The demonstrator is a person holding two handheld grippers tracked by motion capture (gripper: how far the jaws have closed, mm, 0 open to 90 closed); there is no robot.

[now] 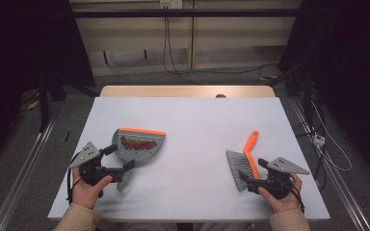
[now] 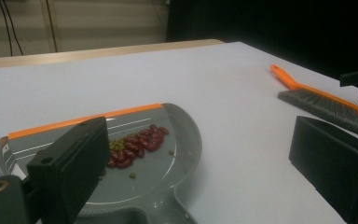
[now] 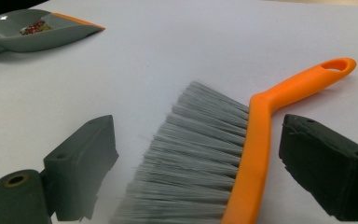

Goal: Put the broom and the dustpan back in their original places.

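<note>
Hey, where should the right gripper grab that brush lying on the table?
Grip the brush across its straight orange spine, just above the grey bristles. The right gripper already straddles it with open jaws; come straight down, since the brush lies flat.

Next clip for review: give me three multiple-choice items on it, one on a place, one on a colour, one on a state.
1. Where do the beans lie?
A. on the bare table
B. in the dustpan
C. among the bristles

2. What colour is the hand brush handle?
A. orange
B. blue
C. white

3. How do the right gripper jaws stand?
A. shut on the dustpan
B. shut on the brush
C. open, either side of the brush

Answers: B, red and green beans sit on the grey pan; A, handle and back are orange; C, both jaws stand clear of the brush.
</note>
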